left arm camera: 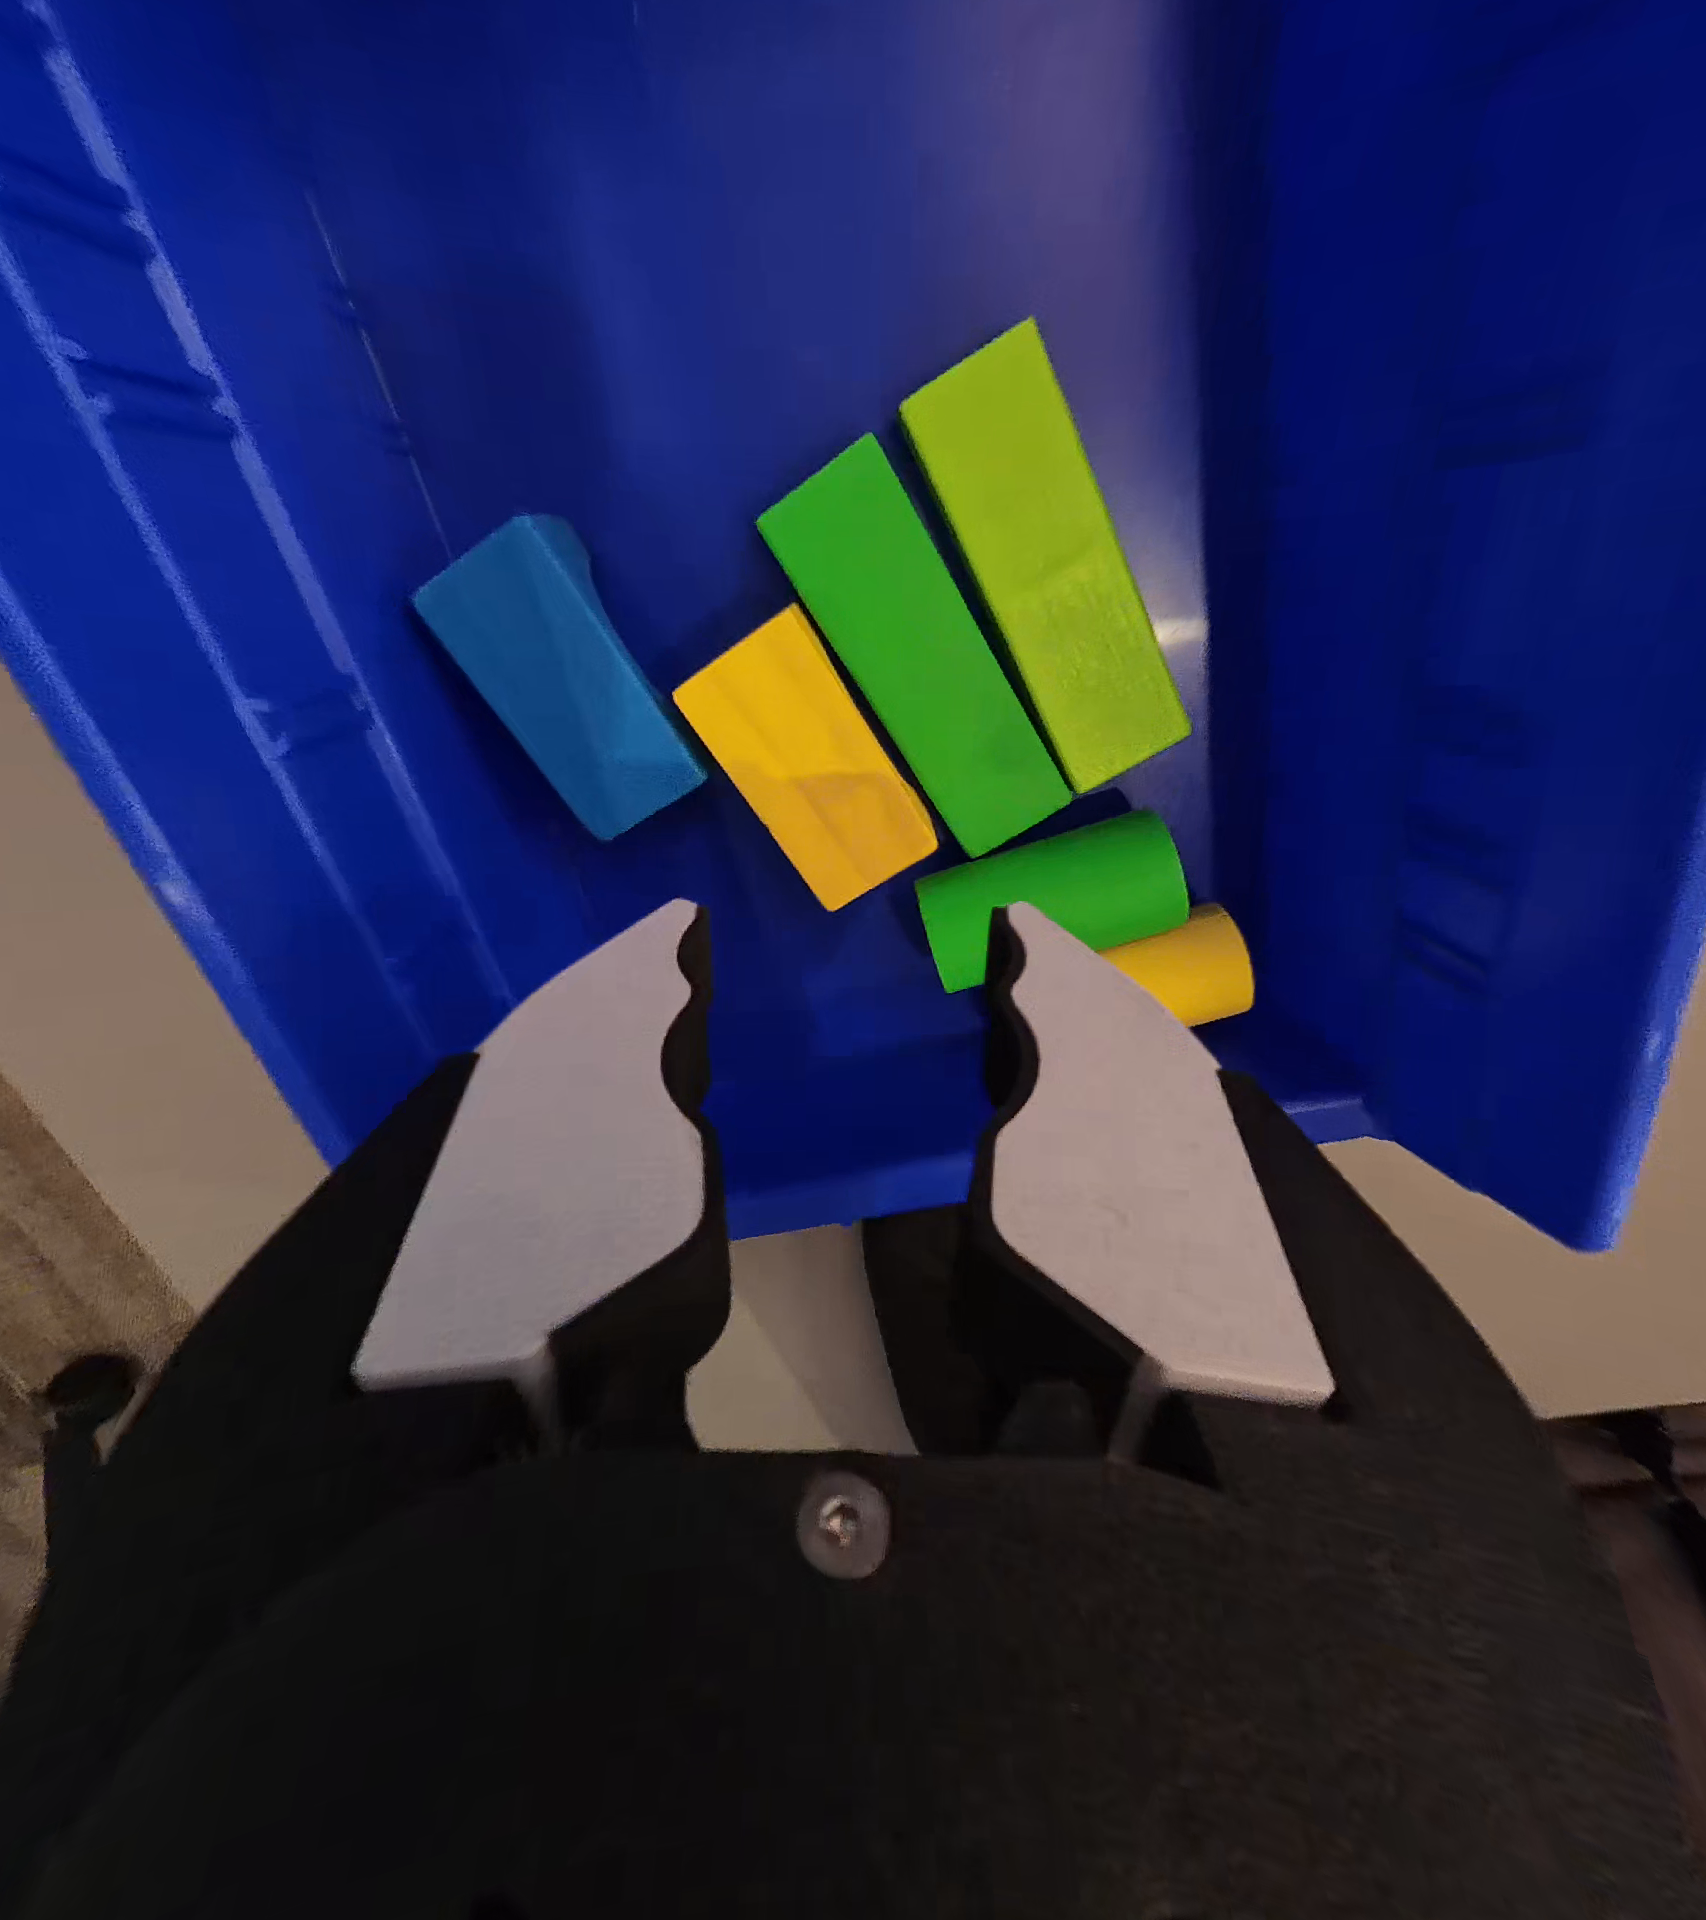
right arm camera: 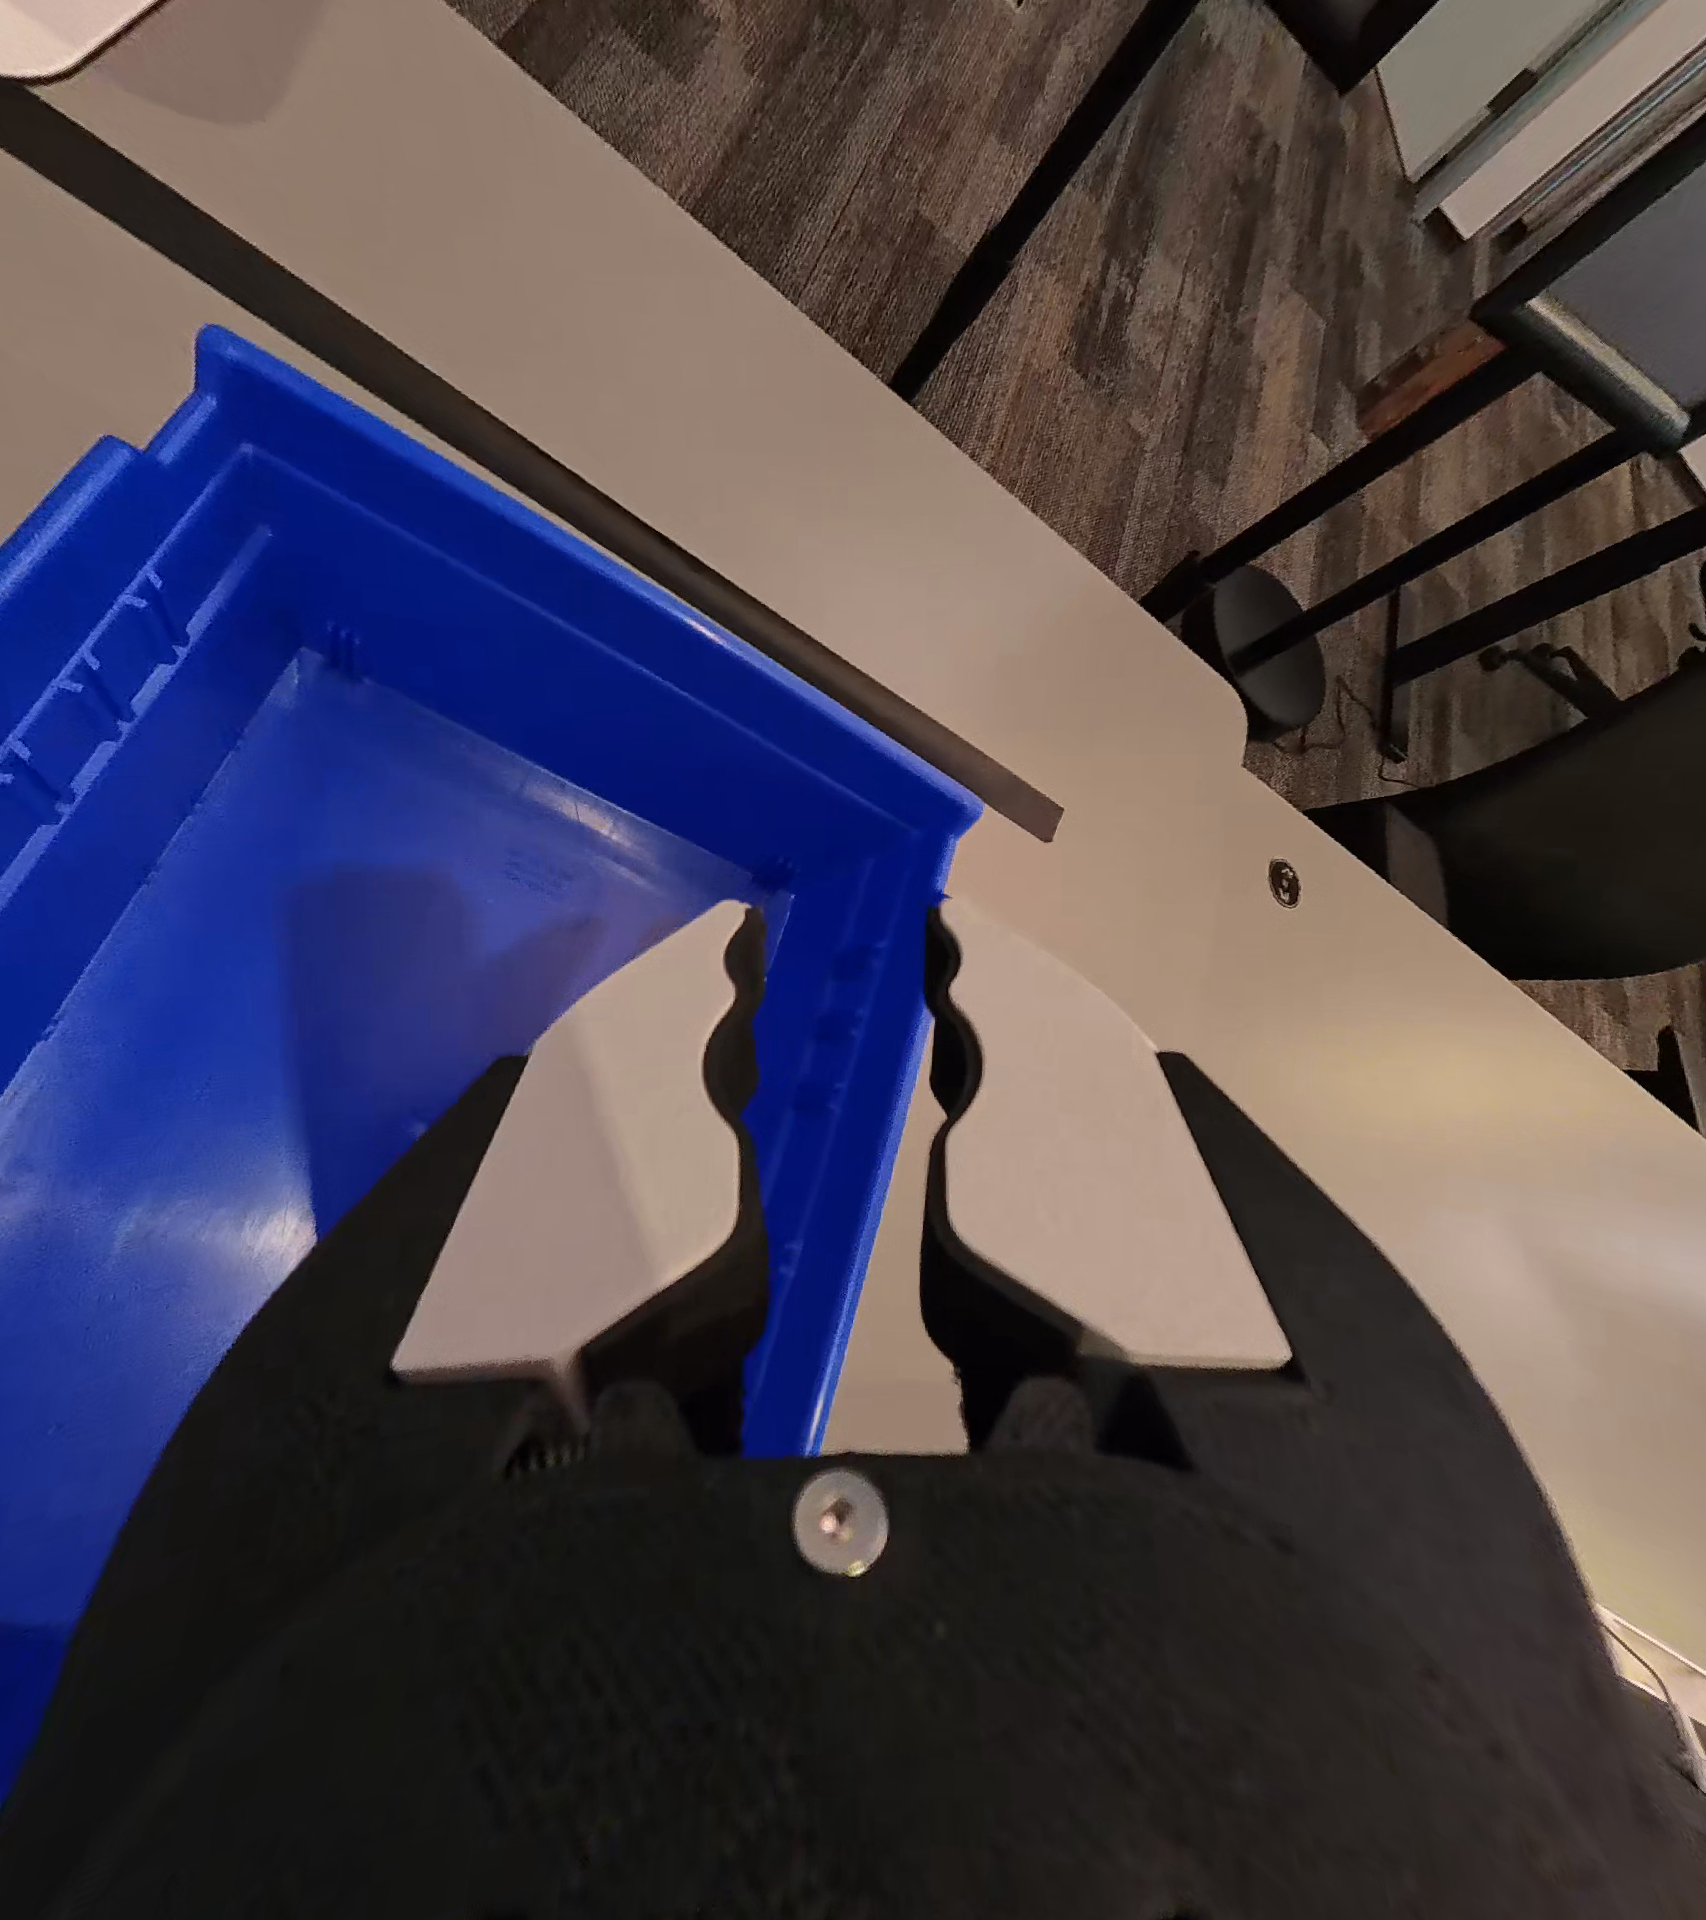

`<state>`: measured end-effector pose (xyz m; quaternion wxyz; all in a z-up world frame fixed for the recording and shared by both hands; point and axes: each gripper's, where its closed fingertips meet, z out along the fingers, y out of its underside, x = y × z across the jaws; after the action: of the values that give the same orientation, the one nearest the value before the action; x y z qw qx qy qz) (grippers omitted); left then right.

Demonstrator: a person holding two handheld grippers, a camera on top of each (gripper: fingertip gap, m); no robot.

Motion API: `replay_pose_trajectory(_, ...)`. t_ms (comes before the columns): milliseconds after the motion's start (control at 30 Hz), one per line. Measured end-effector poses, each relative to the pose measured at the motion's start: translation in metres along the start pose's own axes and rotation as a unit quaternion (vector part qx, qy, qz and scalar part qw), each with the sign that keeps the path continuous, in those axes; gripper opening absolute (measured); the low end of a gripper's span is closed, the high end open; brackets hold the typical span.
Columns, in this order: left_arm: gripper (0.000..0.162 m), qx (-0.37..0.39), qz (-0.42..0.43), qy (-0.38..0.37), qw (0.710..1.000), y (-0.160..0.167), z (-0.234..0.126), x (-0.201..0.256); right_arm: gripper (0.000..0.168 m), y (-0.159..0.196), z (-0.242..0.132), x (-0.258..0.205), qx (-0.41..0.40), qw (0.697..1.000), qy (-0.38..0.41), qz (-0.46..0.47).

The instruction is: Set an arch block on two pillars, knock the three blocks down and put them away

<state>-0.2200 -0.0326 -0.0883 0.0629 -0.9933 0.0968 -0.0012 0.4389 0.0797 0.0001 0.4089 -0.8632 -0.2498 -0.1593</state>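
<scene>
A blue bin (left arm camera: pixel 392 312) holds several blocks. A blue arch block (left arm camera: pixel 558 675) lies at the left, with a yellow block (left arm camera: pixel 802 753) beside it. A dark green long block (left arm camera: pixel 911 644) and a light green long block (left arm camera: pixel 1041 561) lie further right. A green cylinder (left arm camera: pixel 1067 894) and a yellow cylinder (left arm camera: pixel 1192 961) lie near the bin's front. My left gripper (left arm camera: pixel 849 914) is open and empty, above the bin's front edge just short of the green cylinder. My right gripper (right arm camera: pixel 841 920) straddles the bin's side wall (right arm camera: pixel 828 1091), one finger inside and one outside, closed against it.
The bin (right arm camera: pixel 413 623) stands on a white table (right arm camera: pixel 1244 1039) whose far edge runs diagonally. Beyond the edge are carpet floor (right arm camera: pixel 1088 260) and dark chair and table legs (right arm camera: pixel 1348 582). A dark strip (right arm camera: pixel 620 540) lies on the table behind the bin. It is some 6 centimetres from my left tips to the green cylinder (left arm camera: pixel 1067 894).
</scene>
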Motion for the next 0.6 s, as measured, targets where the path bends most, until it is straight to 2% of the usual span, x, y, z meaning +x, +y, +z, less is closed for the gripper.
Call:
replay_pose_trajectory(200,0.054,-0.075,-0.035,0.004,0.997,0.016,0.025,-0.004,0.032,0.000,0.003,-0.003,-0.002,1.000,-0.008,-0.007)
replay_pose_trajectory(600,0.050,-0.093,-0.045,0.006,0.995,0.011,0.042,-0.003,0.032,0.007,0.007,-0.008,-0.021,0.999,-0.016,-0.020)
